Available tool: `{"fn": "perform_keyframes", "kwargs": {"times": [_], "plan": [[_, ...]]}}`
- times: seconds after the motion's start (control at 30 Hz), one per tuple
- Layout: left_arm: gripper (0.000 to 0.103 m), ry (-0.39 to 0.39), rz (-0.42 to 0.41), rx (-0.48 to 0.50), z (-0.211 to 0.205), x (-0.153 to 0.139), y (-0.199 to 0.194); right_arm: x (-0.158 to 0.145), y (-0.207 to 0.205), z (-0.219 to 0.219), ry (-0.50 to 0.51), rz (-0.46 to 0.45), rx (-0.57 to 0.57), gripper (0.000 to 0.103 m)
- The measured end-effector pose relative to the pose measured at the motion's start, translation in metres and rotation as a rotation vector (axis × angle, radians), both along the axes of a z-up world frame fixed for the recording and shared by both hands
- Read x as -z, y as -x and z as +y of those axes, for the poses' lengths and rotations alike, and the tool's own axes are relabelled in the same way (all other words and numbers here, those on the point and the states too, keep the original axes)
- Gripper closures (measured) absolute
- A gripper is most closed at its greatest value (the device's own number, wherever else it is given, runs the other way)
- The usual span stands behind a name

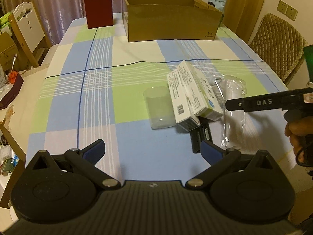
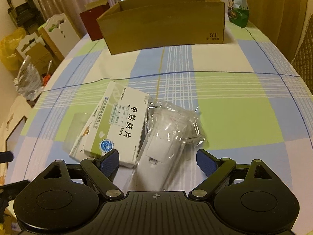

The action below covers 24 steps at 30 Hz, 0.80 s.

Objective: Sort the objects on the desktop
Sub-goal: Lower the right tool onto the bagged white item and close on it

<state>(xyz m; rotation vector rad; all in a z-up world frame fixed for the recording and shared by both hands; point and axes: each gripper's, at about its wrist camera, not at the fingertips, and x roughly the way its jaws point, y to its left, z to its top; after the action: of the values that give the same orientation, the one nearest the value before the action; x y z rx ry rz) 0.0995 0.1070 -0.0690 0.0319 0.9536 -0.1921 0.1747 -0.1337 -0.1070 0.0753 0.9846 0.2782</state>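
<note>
Right gripper (image 2: 157, 159) jaws wide apart, straddling the near end of a white item sealed in a clear plastic bag (image 2: 168, 135); no contact visible. Left gripper (image 1: 153, 151) jaws also apart, holding nothing, hovering over bare tablecloth (image 1: 97, 90) near the pile's left edge.

Pile mid-table: two white medicine boxes (image 1: 192, 96) overlapping at an angle, clear plastic container (image 1: 159, 107) just left of them, black object (image 1: 199, 137) partly tucked under the boxes, bag touching the boxes on the right. Open cardboard box (image 2: 164, 25) at far edge, well apart from the pile; nothing visible inside from here. Red box (image 1: 98, 9) further left.

Risks, judged:
- Bag film slick and loose: closing on film alone likely means a slipping grasp or contents swinging.
- Left blue pad (image 2: 109, 161) sits just beside the top medicine box corner: closing or pushing forward could nudge it, shift the stack, drag the black object.
- Bag edge possibly pinned under the boxes; cannot tell. If so, lifting tips them.
- Clear container light and hard to see: easily knocked by the left gripper.
</note>
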Motion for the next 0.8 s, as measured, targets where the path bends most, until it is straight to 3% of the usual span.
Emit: {"fn": "perform_keyframes", "kwargs": {"times": [0.03,0.07,0.27,0.3,0.43,0.8], "plan": [[0.001,0.003,0.001,-0.003,0.001,0.000,0.000,0.002,-0.002,0.002,0.002,0.006,0.003,0.034],[0.001,0.005,0.001,-0.007,0.003,0.000,0.000,0.004,-0.004,0.003,0.003,0.010,0.008,0.037],[0.001,0.016,0.005,-0.028,0.010,0.001,-0.002,0.009,-0.009,0.003,0.007,0.015,0.036,0.037],[0.001,0.018,0.006,-0.032,0.011,0.001,-0.002,0.010,-0.010,0.002,0.013,0.019,0.039,0.045],[0.001,0.024,0.012,-0.038,0.013,0.003,-0.003,0.012,-0.013,0.000,0.025,0.037,0.043,0.056],[0.001,0.052,0.007,-0.001,0.000,0.003,-0.012,-0.003,-0.010,-0.023,0.085,0.028,-0.071,0.065]]}}
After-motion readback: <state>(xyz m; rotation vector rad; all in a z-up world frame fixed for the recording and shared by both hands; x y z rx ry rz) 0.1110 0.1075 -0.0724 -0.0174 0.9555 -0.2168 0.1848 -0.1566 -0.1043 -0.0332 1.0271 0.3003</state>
